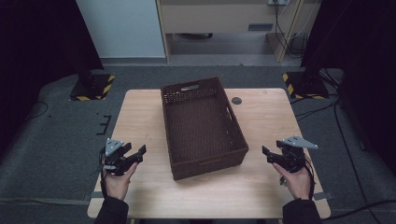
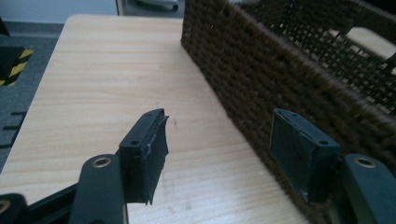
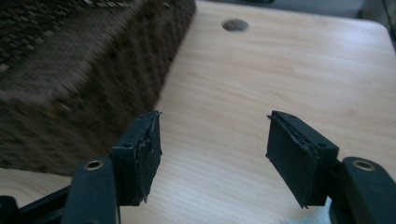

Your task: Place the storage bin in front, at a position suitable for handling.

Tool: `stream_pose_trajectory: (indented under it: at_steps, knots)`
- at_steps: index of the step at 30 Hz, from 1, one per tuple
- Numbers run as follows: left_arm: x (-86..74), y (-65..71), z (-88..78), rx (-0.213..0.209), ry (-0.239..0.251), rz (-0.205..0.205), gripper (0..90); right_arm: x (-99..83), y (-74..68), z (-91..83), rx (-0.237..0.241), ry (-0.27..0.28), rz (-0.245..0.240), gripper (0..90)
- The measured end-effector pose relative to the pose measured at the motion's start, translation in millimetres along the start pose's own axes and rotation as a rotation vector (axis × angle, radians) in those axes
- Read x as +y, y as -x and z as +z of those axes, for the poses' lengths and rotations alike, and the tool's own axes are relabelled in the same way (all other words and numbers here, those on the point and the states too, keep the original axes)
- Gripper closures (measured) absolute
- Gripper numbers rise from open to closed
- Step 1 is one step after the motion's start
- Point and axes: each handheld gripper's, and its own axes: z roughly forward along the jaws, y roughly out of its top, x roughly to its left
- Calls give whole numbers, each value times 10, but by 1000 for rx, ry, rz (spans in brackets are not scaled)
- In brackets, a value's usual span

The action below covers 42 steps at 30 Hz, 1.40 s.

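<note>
Brown woven basket (image 1: 203,127) between the two claws on the wooden table (image 1: 140,112), left claw (image 1: 133,156) jaws wide apart, empty, just beside its left wall; right claw (image 1: 271,154) likewise agape, empty, near its right wall; round hole (image 1: 236,100) beyond

I see the basket (image 1: 203,127) in the middle of the table (image 1: 271,121), a dark brown woven one, long and rectangular, standing upright with its open top facing up. It sits slightly turned, so its long sides run slantwise across the wood. Each short end wall has a handle slot cut near the rim. My left gripper view shows its long woven wall (image 2: 280,79) close up.
</note>
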Motion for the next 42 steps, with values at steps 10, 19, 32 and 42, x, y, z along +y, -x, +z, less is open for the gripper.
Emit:
stream_pose_trajectory:
  at_steps: [10,19,32,42]
  knots:
    - [191,267,76,-59,42,25,385,376,-254,86,75,69,-38,429]
    - [172,506,197,-121,4,72,394,376,-469,292,125,24,-112,441]
    - [122,687,261,-168,-18,114,427,289,-547,321,214,-37,-66,690]
    - [49,705,414,-153,-71,143,545,310,-612,355,185,-17,-112,604]
